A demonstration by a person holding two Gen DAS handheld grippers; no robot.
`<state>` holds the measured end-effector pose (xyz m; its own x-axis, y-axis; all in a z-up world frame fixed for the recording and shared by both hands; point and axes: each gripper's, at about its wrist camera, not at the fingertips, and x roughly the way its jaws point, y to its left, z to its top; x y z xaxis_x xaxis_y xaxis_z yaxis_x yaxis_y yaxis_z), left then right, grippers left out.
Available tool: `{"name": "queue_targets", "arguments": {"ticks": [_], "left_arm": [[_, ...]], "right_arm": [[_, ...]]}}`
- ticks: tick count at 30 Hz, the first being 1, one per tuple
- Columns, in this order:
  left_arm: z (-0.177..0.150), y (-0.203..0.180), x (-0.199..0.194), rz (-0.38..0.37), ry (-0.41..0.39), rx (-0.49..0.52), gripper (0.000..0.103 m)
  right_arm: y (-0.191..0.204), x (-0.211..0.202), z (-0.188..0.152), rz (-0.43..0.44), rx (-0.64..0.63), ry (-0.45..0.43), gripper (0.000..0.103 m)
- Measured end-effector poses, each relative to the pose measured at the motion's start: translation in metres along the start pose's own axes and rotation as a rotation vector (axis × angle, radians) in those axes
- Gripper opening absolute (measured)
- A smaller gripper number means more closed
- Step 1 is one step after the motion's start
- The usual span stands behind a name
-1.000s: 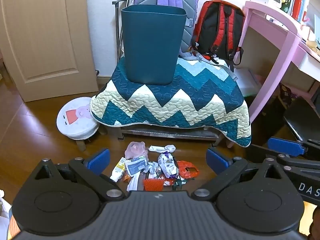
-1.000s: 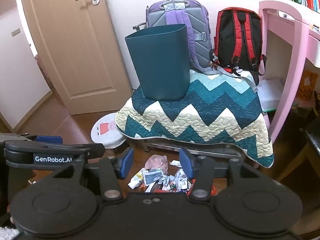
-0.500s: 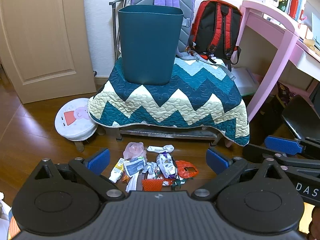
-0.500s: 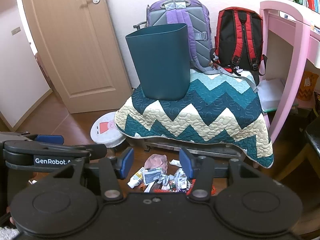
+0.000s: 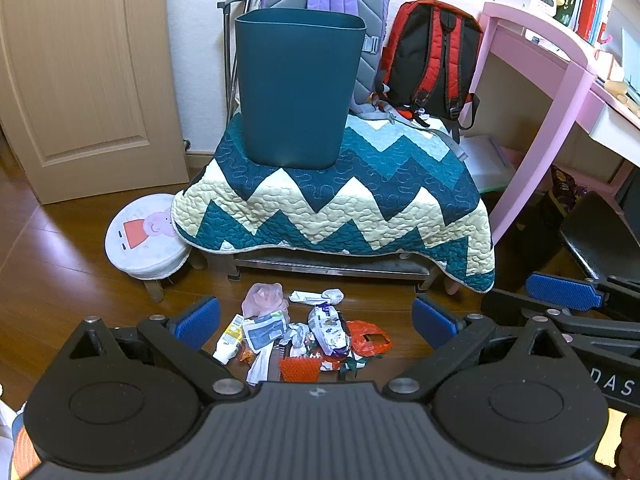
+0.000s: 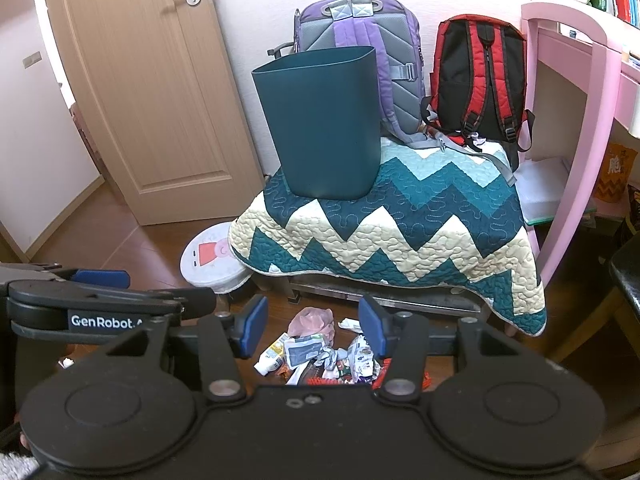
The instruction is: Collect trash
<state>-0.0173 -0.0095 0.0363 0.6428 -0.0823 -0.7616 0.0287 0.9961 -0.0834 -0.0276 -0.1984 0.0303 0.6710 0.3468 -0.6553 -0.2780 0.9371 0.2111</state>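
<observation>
**Teal bin waits above an untouched heap**

Teal plastic, upright and open-mouthed, the bin (image 5: 298, 92) stands on the quilted bench (image 5: 340, 208) toward its rear left corner, with two backpacks behind it against the wall. The trash pile (image 5: 304, 336) lies on the wooden floor just off the bench's front edge: a pink bag (image 5: 262, 300), a white tube (image 5: 230, 338), a printed wrapper (image 5: 328, 326) and an orange bag (image 5: 368, 338), all touching or overlapping.

Both tools hover above the heap, holding nothing. The left tool (image 5: 316, 318) is spread wide, its blue pads framing the whole pile. The right tool (image 6: 312, 322) is parted more narrowly, over the pink bag and the wrappers.

Judging from this, the first pick is still to come. It would go best by choosing one piece at the pile's rim, perhaps the tube or the pink bag, and coming straight down with a pad on either side. Thin film may slip, so pinch a bunched fold rather than a flat sheet.
</observation>
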Motion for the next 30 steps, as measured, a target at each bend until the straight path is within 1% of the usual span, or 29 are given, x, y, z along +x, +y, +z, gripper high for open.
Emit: {"name": "queue_targets", "arguments": {"ticks": [4, 9, 12, 17, 18, 20, 22, 23, 24, 26, 28, 30], "left_arm": [[-0.002, 0.000, 0.001, -0.002, 0.000, -0.002, 0.103], [-0.003, 0.000, 0.003, -0.010, 0.003, -0.008, 0.103], [-0.001, 0.001, 0.008, -0.020, 0.011, -0.012, 0.103], [0.003, 0.006, 0.024, -0.038, 0.036, -0.023, 0.103], [0.005, 0.008, 0.029, -0.042, 0.040, -0.025, 0.103], [0.011, 0.013, 0.042, -0.037, 0.036, -0.037, 0.103], [0.018, 0.020, 0.057, -0.014, 0.030, -0.045, 0.103], [0.020, 0.024, 0.065, -0.003, 0.030, -0.046, 0.103], [0.024, 0.028, 0.075, 0.013, 0.036, -0.049, 0.103], [0.034, 0.040, 0.100, 0.036, 0.061, -0.073, 0.103], [0.043, 0.053, 0.128, 0.052, 0.097, -0.097, 0.103], [0.048, 0.065, 0.153, 0.057, 0.118, -0.103, 0.103]], "right_arm": [[0.000, 0.001, 0.000, -0.004, 0.000, 0.009, 0.051], [0.000, -0.002, 0.001, 0.012, 0.015, 0.013, 0.051], [-0.001, -0.002, 0.002, 0.004, 0.005, 0.007, 0.051], [-0.006, 0.008, 0.007, -0.010, -0.013, 0.011, 0.051], [-0.006, 0.012, 0.009, -0.016, -0.036, 0.001, 0.051], [-0.011, 0.019, 0.013, -0.006, -0.047, -0.001, 0.051], [-0.025, 0.034, 0.021, -0.006, -0.031, -0.021, 0.051], [-0.033, 0.041, 0.023, 0.007, -0.003, -0.028, 0.051], [-0.041, 0.051, 0.024, 0.037, 0.035, -0.041, 0.051], [-0.058, 0.076, 0.029, 0.042, 0.055, -0.044, 0.051], [-0.073, 0.106, 0.031, 0.049, 0.085, -0.013, 0.051], [-0.081, 0.130, 0.034, 0.028, 0.087, 0.037, 0.051]]}}
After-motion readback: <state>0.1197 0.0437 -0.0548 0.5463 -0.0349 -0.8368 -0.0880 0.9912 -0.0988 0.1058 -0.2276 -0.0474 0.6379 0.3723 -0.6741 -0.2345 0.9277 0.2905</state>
